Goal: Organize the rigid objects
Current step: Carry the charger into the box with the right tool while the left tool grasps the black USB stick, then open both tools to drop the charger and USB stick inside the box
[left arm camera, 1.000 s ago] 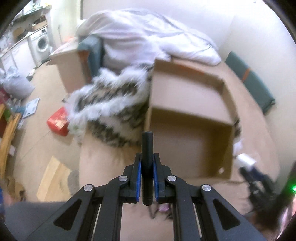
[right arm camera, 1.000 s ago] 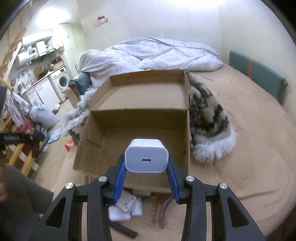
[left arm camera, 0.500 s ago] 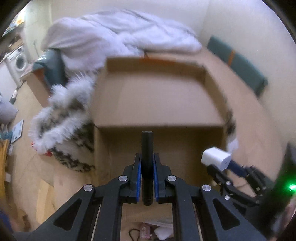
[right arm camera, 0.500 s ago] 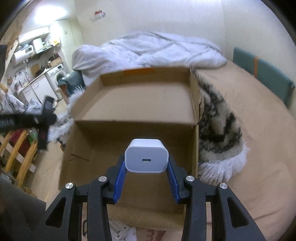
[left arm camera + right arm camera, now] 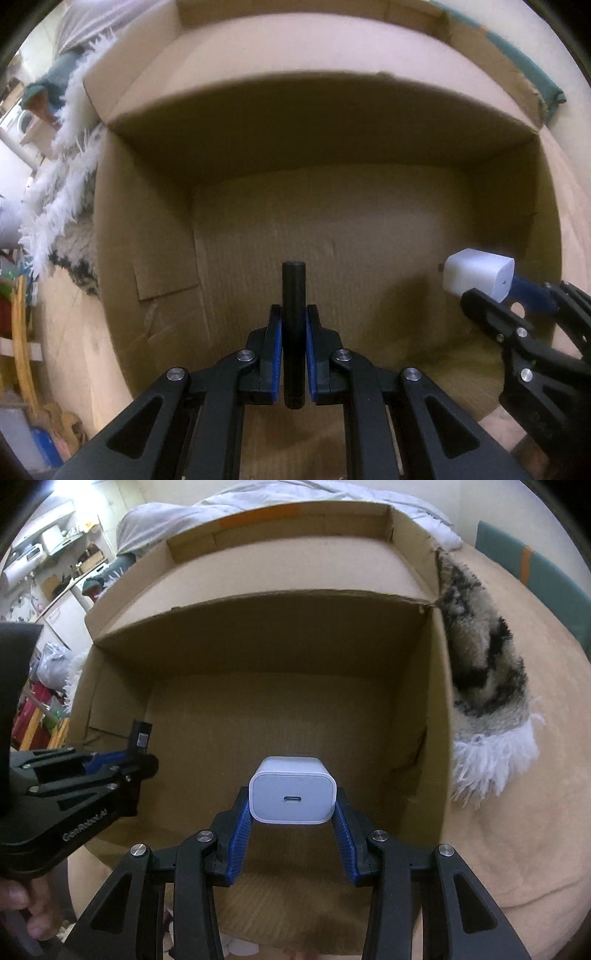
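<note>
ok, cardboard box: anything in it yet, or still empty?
Empty as far as visible: the cardboard box shows bare floor in both views. The black cylinder and white charger are both gripped, unreleased. Its near edge is hidden.

Both cameras sit just behind their own fingers and look forward and down into the open cardboard box [image 5: 332, 236], close enough that its walls fill most of each frame. The left wrist view looks from the box's left half; the right gripper [image 5: 480, 291] pokes in at its right edge. The right wrist view sits a bit farther back, taking in the whole rim [image 5: 258, 598], the fur throw [image 5: 487, 686] and the bed beyond; the left gripper [image 5: 142, 753] enters from its left. The 2 views share the box floor and back wall.
</note>
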Action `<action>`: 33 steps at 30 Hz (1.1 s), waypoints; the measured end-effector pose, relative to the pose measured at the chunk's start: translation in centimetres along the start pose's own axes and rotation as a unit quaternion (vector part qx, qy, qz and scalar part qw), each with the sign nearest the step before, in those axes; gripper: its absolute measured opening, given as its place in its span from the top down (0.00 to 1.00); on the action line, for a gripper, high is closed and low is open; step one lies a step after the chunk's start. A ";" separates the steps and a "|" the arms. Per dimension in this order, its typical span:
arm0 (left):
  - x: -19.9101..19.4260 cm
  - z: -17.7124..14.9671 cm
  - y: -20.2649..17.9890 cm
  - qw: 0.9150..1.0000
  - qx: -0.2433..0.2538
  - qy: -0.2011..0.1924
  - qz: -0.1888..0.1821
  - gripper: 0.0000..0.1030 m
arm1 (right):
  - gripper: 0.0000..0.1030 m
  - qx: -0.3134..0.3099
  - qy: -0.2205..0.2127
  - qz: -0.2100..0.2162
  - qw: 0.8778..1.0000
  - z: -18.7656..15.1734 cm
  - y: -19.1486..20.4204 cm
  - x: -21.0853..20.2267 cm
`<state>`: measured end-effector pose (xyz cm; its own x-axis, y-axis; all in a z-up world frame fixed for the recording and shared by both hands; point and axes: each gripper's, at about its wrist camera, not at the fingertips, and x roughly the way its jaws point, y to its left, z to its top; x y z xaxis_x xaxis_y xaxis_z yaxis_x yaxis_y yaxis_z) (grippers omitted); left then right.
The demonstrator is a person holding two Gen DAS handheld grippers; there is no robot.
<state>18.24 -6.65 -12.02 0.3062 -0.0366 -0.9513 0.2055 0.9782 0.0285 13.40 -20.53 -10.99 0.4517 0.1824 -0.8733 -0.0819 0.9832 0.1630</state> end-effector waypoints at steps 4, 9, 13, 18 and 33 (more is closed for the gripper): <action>0.6 -0.1 0.0 1.000 0.001 0.010 0.007 0.90 | 0.58 -0.004 0.019 0.001 1.000 0.0 0.5 1.0; 1.5 -0.5 0.3 1.000 -0.002 0.023 0.011 0.90 | 0.58 0.004 0.041 0.002 0.999 -0.1 0.5 2.0; 2.3 -0.7 -0.1 1.000 0.000 0.023 0.006 0.90 | 0.58 0.025 0.059 0.020 0.998 -0.1 -0.1 2.6; 2.9 -0.7 -0.9 1.000 0.011 0.021 0.019 0.90 | 0.58 0.045 0.061 0.032 0.997 0.3 -1.0 2.2; -0.2 -0.9 -2.6 0.999 -0.009 -0.028 0.011 0.47 | 0.33 0.037 0.002 0.039 0.999 1.6 -0.9 -0.8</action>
<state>16.79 -8.95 -12.16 0.3628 -0.0269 -0.9315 0.1812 0.9825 0.0423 14.49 -21.60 -9.69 0.4432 0.2591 -0.8582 -0.0513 0.9631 0.2643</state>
